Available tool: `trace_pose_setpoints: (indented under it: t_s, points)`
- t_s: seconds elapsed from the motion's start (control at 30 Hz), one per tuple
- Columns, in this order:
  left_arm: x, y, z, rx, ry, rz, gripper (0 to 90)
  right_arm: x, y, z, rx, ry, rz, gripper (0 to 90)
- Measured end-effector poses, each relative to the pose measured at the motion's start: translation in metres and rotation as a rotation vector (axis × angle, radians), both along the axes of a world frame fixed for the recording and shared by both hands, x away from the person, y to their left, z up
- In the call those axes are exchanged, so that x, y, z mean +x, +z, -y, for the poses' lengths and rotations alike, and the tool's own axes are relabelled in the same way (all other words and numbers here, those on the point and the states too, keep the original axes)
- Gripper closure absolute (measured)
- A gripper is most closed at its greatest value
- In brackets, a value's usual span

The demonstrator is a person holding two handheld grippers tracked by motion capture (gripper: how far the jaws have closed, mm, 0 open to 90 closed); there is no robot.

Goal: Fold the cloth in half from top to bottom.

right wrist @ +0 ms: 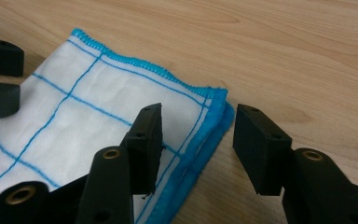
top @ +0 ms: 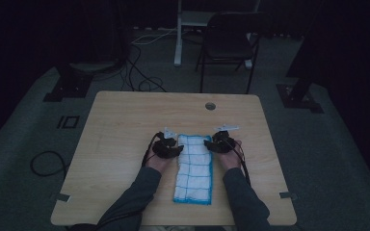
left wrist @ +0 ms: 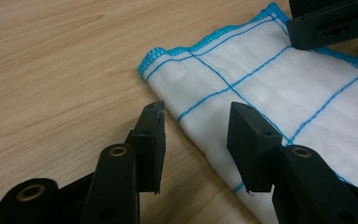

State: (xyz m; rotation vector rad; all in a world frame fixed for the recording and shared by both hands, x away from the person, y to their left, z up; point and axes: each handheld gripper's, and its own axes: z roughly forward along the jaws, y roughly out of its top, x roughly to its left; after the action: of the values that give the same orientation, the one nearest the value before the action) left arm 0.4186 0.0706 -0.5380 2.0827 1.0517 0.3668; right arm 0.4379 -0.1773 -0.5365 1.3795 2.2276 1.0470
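Folded white cloth with blue grid lines [top: 193, 169] lies on the pale wooden table [top: 115, 144]. Left gripper [left wrist: 196, 135] and right gripper [right wrist: 196, 135] flank its far corners, jaws apart, gripping nothing.

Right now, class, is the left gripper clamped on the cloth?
No: the left gripper is open, astride the cloth's edge, pads not pressing.
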Motion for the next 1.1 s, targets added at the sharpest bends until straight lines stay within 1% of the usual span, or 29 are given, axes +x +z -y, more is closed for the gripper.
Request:
trace_pose_setpoints:
  t_s: [0.1, 0.13, 0.23, 0.27, 0.33, 0.43, 0.47, 0.53, 0.57, 0.6, 0.7, 0.73, 0.77, 0.8, 0.83, 0.87, 0.93, 0.97, 1.0, 1.03, 1.07, 1.1]
  points:
    - [0.003, -0.001, 0.002, 0.006, 0.002, -0.004, 56.6, 0.001, 0.000, -0.001, 0.002, -0.012, -0.002, 50.4]
    - [0.006, -0.002, 0.003, 0.003, 0.008, -0.015, 56.5, 0.002, -0.001, -0.001, 0.000, -0.018, 0.000, 48.5]
    - [0.008, -0.003, 0.003, -0.001, 0.012, -0.014, 56.2, 0.004, -0.001, -0.001, -0.004, -0.028, 0.000, 46.8]
    - [0.010, -0.003, 0.004, -0.003, 0.014, -0.015, 56.0, 0.005, -0.002, -0.001, -0.002, -0.042, 0.000, 45.6]
    - [0.012, -0.003, 0.004, 0.002, 0.014, -0.015, 55.9, 0.007, -0.003, -0.002, -0.004, -0.045, -0.005, 45.3]
    - [0.015, -0.003, 0.004, -0.003, 0.021, -0.020, 55.8, 0.008, -0.003, -0.002, -0.001, -0.044, -0.006, 45.3]
    - [0.019, -0.003, 0.004, -0.009, 0.030, -0.027, 55.7, 0.009, -0.004, -0.003, 0.011, -0.049, -0.011, 45.3]
    - [0.022, -0.003, 0.004, -0.017, 0.038, -0.032, 55.9, 0.010, -0.004, -0.003, 0.016, -0.050, -0.011, 45.6]
    - [0.022, -0.003, 0.004, -0.017, 0.038, -0.032, 55.9, 0.010, -0.004, -0.004, 0.010, -0.048, -0.011, 46.4]
    - [0.025, -0.003, 0.004, -0.027, 0.043, -0.035, 56.0, 0.010, -0.004, -0.004, 0.004, -0.041, -0.010, 48.1]
    - [0.027, -0.003, 0.005, -0.030, 0.044, -0.034, 56.3, 0.008, -0.004, -0.006, -0.009, -0.032, -0.003, 49.6]
    - [0.029, -0.003, 0.006, -0.024, 0.036, -0.035, 56.3, 0.008, -0.004, -0.008, -0.025, -0.023, 0.001, 51.6]
    - [0.029, -0.003, 0.006, -0.024, 0.036, -0.035, 56.7, 0.007, -0.004, -0.009, -0.029, -0.019, 0.003, 52.5]
    - [0.030, -0.002, 0.007, -0.008, 0.030, -0.037, 57.5, 0.007, -0.004, -0.009, -0.032, -0.018, 0.003, 53.1]
    - [0.030, -0.002, 0.007, -0.008, 0.030, -0.037, 58.4, 0.007, -0.004, -0.009, -0.032, -0.018, 0.003, 53.1]
    - [0.032, -0.001, 0.008, 0.000, 0.026, -0.047, 58.9, 0.007, -0.003, -0.010, -0.037, -0.015, 0.001, 55.9]
    - [0.033, 0.000, 0.009, -0.001, 0.021, -0.059, 61.1, 0.006, -0.003, -0.011, -0.034, -0.010, -0.004, 60.5]
    - [0.033, 0.000, 0.009, -0.001, 0.021, -0.059, 62.7, 0.006, -0.003, -0.011, -0.034, -0.010, -0.004, 60.5]
    - [0.034, 0.001, 0.009, 0.000, 0.017, -0.070, 62.7, 0.006, -0.003, -0.012, -0.032, -0.005, -0.007, 62.9]
    - [0.035, 0.001, 0.010, -0.003, 0.015, -0.080, 64.5, 0.007, -0.002, -0.012, -0.029, -0.002, -0.014, 65.4]
    - [0.036, 0.002, 0.012, 0.007, 0.012, -0.086, 68.4, 0.008, -0.001, -0.013, -0.021, 0.004, -0.030, 72.0]
    - [0.036, 0.002, 0.012, 0.007, 0.012, -0.086, 69.7, 0.008, -0.001, -0.013, -0.021, 0.004, -0.030, 72.0]
